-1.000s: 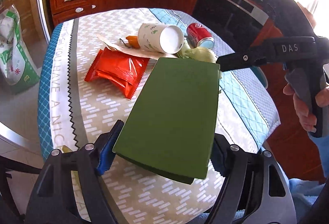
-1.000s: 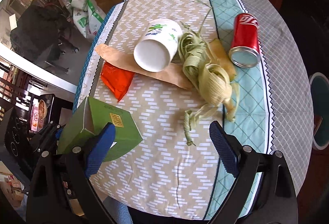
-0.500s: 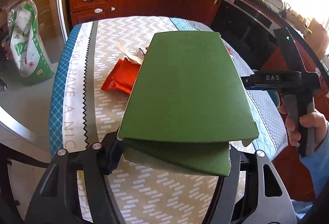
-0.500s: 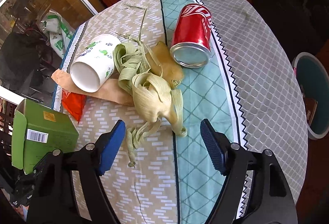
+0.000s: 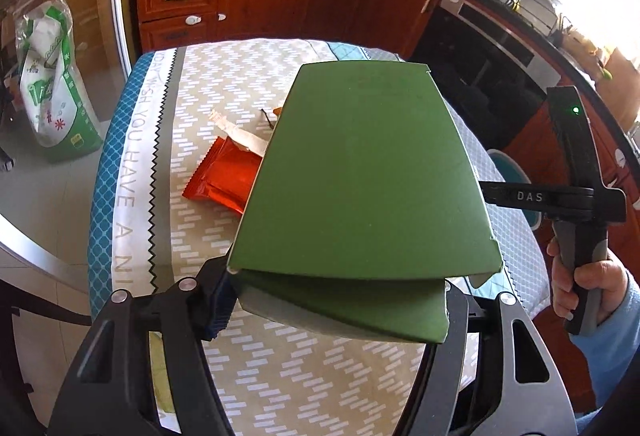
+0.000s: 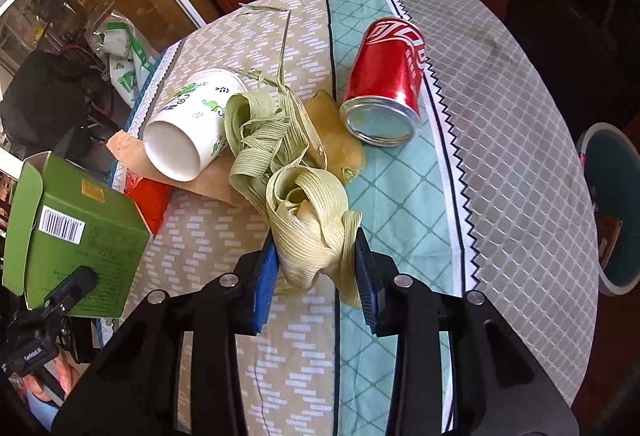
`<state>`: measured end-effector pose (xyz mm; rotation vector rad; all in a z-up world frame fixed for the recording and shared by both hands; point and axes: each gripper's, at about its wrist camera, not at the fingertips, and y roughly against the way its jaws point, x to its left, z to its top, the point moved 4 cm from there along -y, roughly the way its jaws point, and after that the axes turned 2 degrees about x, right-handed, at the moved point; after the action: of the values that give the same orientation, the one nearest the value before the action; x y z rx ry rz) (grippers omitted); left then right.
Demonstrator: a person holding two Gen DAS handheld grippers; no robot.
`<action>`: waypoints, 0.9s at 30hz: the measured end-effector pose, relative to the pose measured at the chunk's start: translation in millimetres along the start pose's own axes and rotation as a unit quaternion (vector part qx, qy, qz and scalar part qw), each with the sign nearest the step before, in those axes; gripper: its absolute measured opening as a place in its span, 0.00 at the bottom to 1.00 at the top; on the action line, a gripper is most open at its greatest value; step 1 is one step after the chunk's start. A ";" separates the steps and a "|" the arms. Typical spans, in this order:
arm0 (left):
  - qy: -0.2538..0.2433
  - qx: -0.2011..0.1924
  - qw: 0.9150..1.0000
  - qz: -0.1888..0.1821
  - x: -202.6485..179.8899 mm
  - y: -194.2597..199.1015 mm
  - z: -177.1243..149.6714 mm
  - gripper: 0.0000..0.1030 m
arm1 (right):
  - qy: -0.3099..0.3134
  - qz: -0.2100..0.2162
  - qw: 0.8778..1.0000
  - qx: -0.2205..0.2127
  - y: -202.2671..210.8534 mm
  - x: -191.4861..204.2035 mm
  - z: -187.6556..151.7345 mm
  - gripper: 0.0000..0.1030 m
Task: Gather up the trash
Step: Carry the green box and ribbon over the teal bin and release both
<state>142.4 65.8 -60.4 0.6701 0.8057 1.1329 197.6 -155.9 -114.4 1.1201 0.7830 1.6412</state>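
The right gripper (image 6: 316, 272) is clenched on the near end of the husk bundle (image 6: 296, 196), whose length runs away toward the cup (image 6: 188, 128), while the left gripper (image 5: 336, 300) grips the green box (image 5: 360, 176) above the table (image 5: 192, 236).

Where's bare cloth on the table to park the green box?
Bare: grey checked cloth right of the red can, and the near beige strip before the right gripper. Crowded: middle, with paper cup, leaf strips, red wrapper.
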 end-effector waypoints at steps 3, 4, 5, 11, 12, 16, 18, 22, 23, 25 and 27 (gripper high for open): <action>-0.009 -0.007 1.000 -0.006 -12.3 6.8 5.6 0.64 | -0.010 0.018 1.000 -0.017 25.4 -9.1 -6.9 0.32; -0.013 -0.010 1.000 -0.009 -18.3 9.1 8.2 0.64 | -0.011 0.022 0.999 -0.024 33.3 -12.0 -8.0 0.32; -0.017 -0.011 1.000 -0.013 -22.7 10.4 10.5 0.64 | -0.012 0.026 0.999 -0.032 42.5 -15.5 -9.0 0.32; -0.054 -0.020 0.998 -0.039 -74.0 11.4 35.7 0.64 | -0.045 0.036 0.995 -0.084 91.4 -48.6 -10.2 0.32; -0.064 -0.022 0.997 -0.042 -86.4 9.7 41.4 0.64 | -0.052 0.035 0.994 -0.094 99.9 -57.4 -9.9 0.32; -0.098 -0.019 0.993 -0.064 -133.8 -3.7 61.7 0.64 | -0.089 0.017 0.988 -0.126 133.0 -103.4 -13.0 0.32; -0.115 -0.016 0.990 -0.076 -158.0 -13.5 71.6 0.64 | -0.113 0.005 0.983 -0.142 150.2 -134.3 -17.1 0.32; -0.153 -0.006 0.983 -0.103 -218.0 -37.6 89.0 0.64 | -0.163 -0.027 0.972 -0.169 179.0 -197.1 -28.2 0.32; -0.163 -0.003 0.981 -0.107 -233.7 -44.5 93.0 0.64 | -0.176 -0.038 0.968 -0.175 185.8 -214.1 -32.4 0.32; -0.180 0.004 0.977 -0.116 -261.5 -58.6 98.5 0.64 | -0.201 -0.057 0.961 -0.183 196.3 -245.8 -41.3 0.32; -0.192 0.014 0.973 -0.125 -290.1 -76.1 104.4 0.64 | -0.226 -0.066 0.954 -0.185 201.1 -274.0 -51.6 0.32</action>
<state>207.1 -239.7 -2.7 0.7589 0.5546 0.7334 109.5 -480.3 -42.2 1.0866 0.2343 1.2811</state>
